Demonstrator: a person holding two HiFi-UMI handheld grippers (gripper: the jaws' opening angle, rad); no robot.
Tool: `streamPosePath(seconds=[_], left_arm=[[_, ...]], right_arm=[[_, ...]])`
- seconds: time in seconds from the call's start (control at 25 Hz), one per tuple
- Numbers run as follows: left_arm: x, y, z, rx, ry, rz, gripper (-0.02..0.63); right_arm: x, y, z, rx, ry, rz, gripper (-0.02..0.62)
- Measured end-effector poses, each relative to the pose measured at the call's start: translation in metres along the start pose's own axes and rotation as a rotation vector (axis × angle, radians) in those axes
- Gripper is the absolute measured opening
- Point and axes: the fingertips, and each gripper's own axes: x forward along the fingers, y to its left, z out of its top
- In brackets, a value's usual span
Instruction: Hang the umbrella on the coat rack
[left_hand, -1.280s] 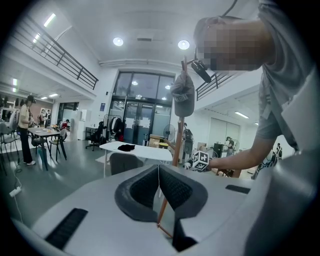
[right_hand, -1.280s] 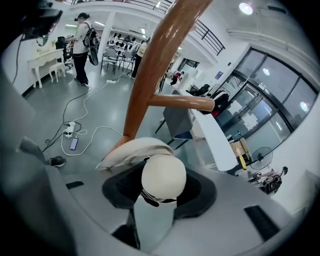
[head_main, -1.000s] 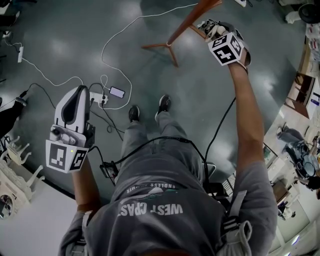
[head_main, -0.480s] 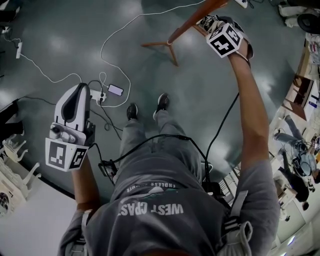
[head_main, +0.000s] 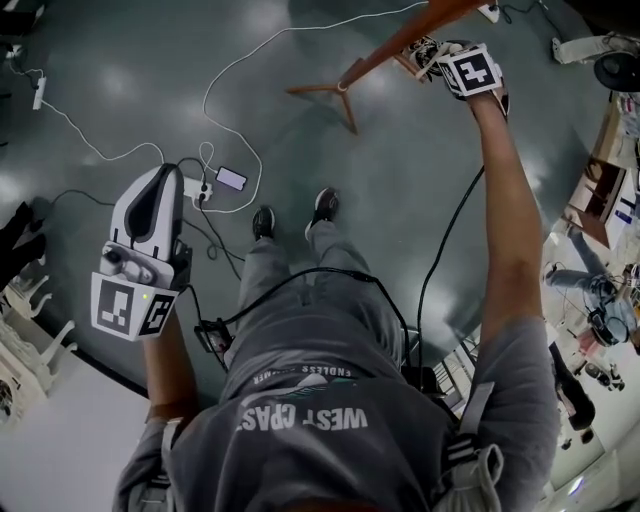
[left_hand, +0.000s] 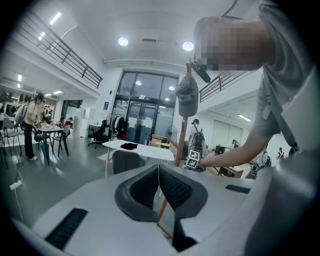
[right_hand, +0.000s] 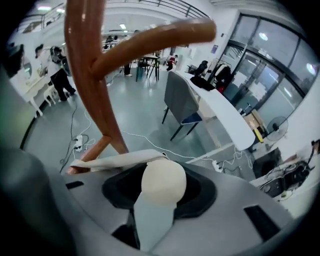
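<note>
The wooden coat rack (head_main: 400, 44) stands ahead on the floor, its feet (head_main: 335, 91) toward me. My right gripper (head_main: 430, 55) is raised against its pole, shut on the umbrella's cream round handle knob (right_hand: 163, 180). A cream strap (right_hand: 112, 159) runs from the knob toward the rack's pole (right_hand: 87, 75), under a slanted peg (right_hand: 155, 39). The rest of the umbrella is hidden. My left gripper (head_main: 150, 200) hangs low at the left, shut and empty (left_hand: 159, 187). In the left gripper view a grey cap (left_hand: 186, 97) sits atop the rack.
White cables, a power strip and a phone (head_main: 232, 181) lie on the grey floor left of my feet. White chairs (head_main: 25, 330) stand at the far left. A white table (left_hand: 137, 147) with a grey chair (left_hand: 125, 161) and several people are farther back.
My right gripper has moved up and to the right along the rack with the umbrella handle in it. The left gripper has stayed in place.
</note>
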Motion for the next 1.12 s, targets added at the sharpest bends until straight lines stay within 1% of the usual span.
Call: streamPosePath(seconds=[0.08,0.24,0.52,0.72,0.8,0.96,1.12], left_arm=[[0.000,0.001,-0.002,0.001,0.007,0.000,0.021],[0.002,0.001,-0.003,0.003,0.013,-0.005,0.021],[0.012,-0.001,0.002,0.014,0.018,-0.016,0.021],[0.017,-0.007,0.003,0.029,0.020,-0.024,0.021],[0.018,-0.010,0.005,0.036,0.020,-0.028,0.021],[0.018,-0.015,0.011,0.055,0.014,-0.041,0.021],[0.016,-0.022,0.018,0.069,0.006,-0.051,0.021]], right_arm=[[0.012,0.001,-0.008,0.064,-0.002,0.020,0.178],[0.029,0.011,-0.027,0.133,-0.014,0.030,0.176],[0.045,0.051,-0.072,0.166,-0.032,0.052,0.176],[0.059,0.082,-0.096,0.218,-0.049,0.082,0.176],[0.065,0.097,-0.099,0.222,-0.072,0.101,0.176],[0.064,0.119,-0.086,0.189,-0.102,0.104,0.176],[0.062,0.123,-0.083,0.208,-0.124,0.092,0.170]])
